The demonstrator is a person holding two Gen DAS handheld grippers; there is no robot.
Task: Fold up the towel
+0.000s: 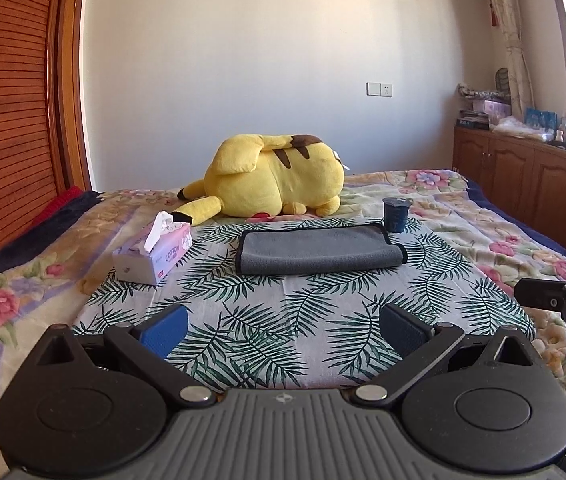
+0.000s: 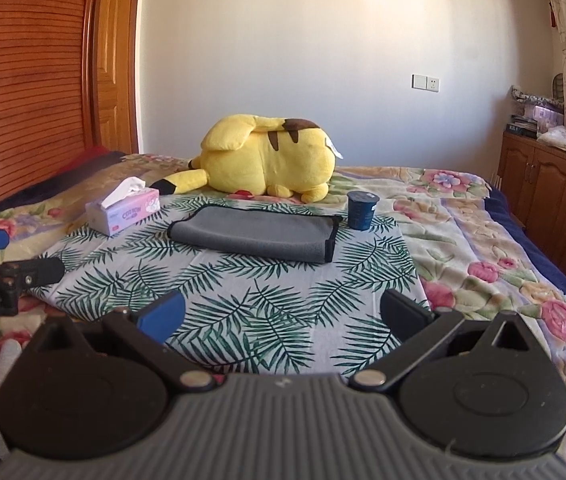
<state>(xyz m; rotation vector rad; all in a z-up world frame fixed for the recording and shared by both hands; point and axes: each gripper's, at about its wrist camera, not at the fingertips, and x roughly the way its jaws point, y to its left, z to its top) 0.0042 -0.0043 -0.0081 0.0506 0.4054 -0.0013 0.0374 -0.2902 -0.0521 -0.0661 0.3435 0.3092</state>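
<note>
A grey towel (image 1: 319, 250) with black edging lies folded over on a leaf-print cloth (image 1: 267, 320) on the bed; it also shows in the right wrist view (image 2: 257, 234). My left gripper (image 1: 283, 330) is open and empty, held above the cloth's near part, well short of the towel. My right gripper (image 2: 283, 316) is open and empty too, also short of the towel. The right gripper's tip shows at the right edge of the left wrist view (image 1: 555, 300). The left gripper shows at the left edge of the right wrist view (image 2: 3, 272).
A tissue box (image 1: 155, 254) stands left of the towel. A dark blue cup (image 1: 396, 214) stands at its far right corner. A yellow plush toy (image 1: 275, 186) lies behind. A wooden headboard (image 1: 7, 112) is on the left, wooden cabinets (image 1: 523, 176) on the right.
</note>
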